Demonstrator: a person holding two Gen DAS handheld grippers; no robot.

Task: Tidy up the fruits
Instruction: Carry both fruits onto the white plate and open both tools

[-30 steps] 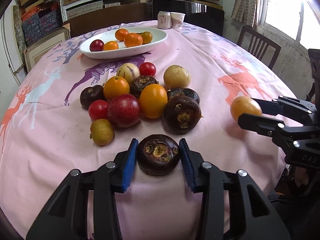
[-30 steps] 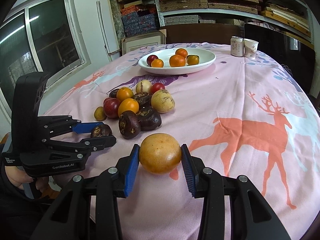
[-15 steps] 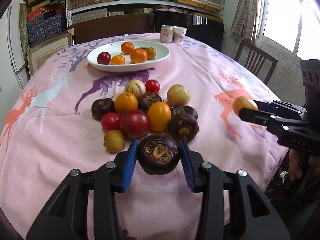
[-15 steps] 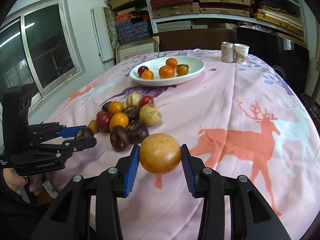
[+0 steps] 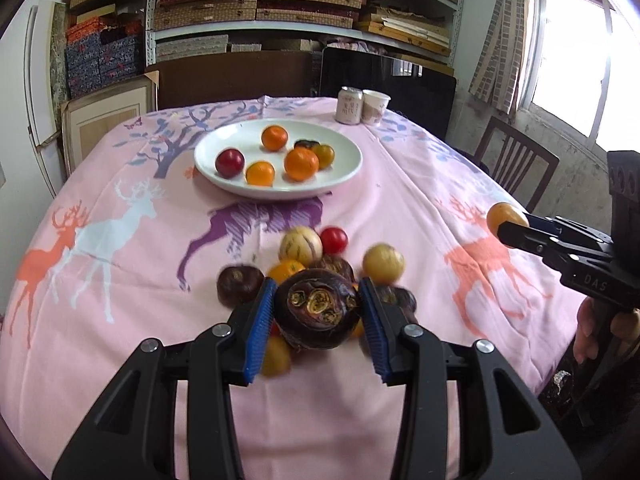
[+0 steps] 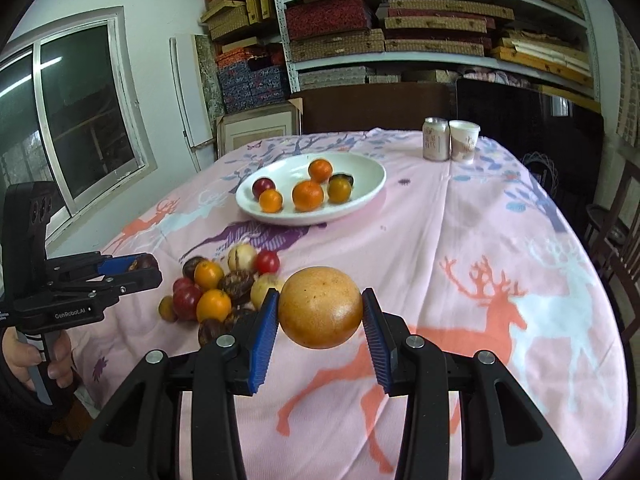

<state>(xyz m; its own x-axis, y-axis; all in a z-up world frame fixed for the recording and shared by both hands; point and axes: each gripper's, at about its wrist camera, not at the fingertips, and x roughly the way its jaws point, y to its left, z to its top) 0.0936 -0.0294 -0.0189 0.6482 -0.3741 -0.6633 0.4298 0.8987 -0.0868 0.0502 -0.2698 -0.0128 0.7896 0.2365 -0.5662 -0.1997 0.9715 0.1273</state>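
Observation:
My left gripper is shut on a dark purple fruit with a brown scarred top, held above the table. My right gripper is shut on a round yellow-orange fruit, also lifted off the cloth. Each gripper shows in the other's view: the right gripper at the right edge, the left gripper at the left. A pile of mixed fruits lies on the pink cloth below and behind the held fruits. Farther back a white oval plate holds several oranges, a red fruit and a dark one.
A can and a paper cup stand at the table's far edge. A wooden chair stands to the right of the table. Shelves of boxes fill the back wall. A person's hand grips the left handle.
Both grippers have risen with their fruits, which now hang above the cloth. The view has tilted up, so the plate and shelves show more.

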